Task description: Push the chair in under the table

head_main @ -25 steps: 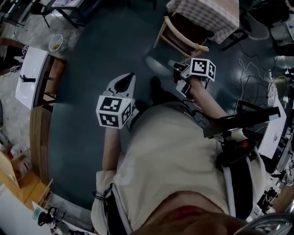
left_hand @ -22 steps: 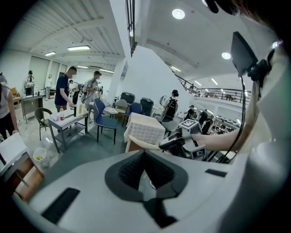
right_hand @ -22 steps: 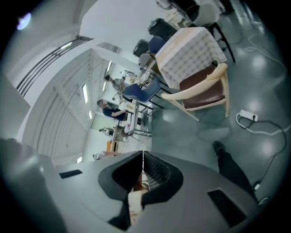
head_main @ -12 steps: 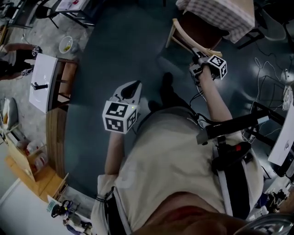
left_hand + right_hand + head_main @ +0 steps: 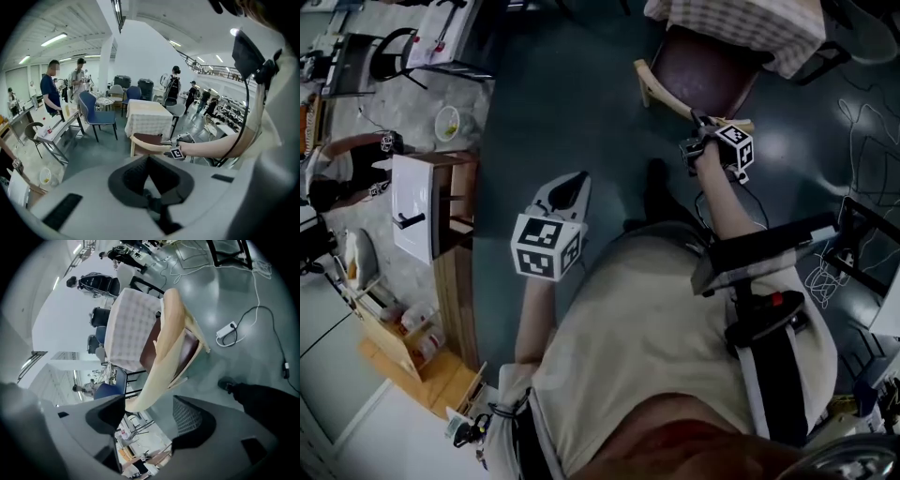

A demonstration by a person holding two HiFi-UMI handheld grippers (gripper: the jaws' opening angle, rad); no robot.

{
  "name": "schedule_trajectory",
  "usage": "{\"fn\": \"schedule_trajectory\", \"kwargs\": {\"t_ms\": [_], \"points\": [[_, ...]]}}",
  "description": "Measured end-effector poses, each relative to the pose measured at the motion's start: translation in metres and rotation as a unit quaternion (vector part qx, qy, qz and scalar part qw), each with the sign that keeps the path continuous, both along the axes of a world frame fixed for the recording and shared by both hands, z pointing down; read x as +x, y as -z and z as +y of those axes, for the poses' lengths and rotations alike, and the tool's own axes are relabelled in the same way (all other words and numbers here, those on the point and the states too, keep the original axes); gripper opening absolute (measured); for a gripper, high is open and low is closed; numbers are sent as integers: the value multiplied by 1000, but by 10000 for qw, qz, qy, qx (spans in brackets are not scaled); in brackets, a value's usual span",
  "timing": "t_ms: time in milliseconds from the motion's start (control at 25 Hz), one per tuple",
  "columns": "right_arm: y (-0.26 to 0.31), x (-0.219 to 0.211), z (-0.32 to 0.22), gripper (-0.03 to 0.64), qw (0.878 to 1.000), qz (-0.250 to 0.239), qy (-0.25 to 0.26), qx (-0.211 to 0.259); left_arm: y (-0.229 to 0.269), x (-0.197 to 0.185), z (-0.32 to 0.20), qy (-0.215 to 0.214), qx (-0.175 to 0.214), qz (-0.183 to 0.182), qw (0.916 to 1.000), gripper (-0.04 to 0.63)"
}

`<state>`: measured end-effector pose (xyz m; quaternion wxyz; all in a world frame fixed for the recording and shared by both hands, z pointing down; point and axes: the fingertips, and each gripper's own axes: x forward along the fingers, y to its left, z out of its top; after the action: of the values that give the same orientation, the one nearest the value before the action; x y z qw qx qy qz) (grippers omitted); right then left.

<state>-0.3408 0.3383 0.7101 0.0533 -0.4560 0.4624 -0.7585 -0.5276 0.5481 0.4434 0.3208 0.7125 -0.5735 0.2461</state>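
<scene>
Chair (image 5: 710, 77) out from the table (image 5: 741, 28), right gripper (image 5: 697, 126) at its backrest

It stands on the dark floor (image 5: 562, 103) against the near edge of the checked-cloth table, with most of its dark red seat showing clear of the cloth. The step in hand looks like the approach for the push. The right gripper's jaws have just been opening and now stand wide apart, and the pale curved backrest rail (image 5: 161, 357) runs into the gap between them without either pad pressing on it. The left gripper (image 5: 570, 185) hangs well back from the chair over bare floor, its jaws pressed together on nothing. The next move probably calls for setting the right gripper firmly on the rail, by closing on it or bearing against it. A straight push toward the table would then slide the seat under the cloth without skewing it.
</scene>
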Motion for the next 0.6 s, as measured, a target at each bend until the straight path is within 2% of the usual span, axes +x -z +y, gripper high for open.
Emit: {"fn": "schedule_trajectory", "kwargs": {"t_ms": [160,440,600], "points": [[-27,9,-20,307,9993,-26,-131,-346,-2,6,-47,-209,-175,-119,9996,6],[-37,0,-15,307,9960,-262,-608,-599,6,-7,-59,-431,-137,-218,9987,6],[-46,3,-28,307,9939,-364,-672,-792,1,-5,-90,-556,-250,-157,9980,6]]}}
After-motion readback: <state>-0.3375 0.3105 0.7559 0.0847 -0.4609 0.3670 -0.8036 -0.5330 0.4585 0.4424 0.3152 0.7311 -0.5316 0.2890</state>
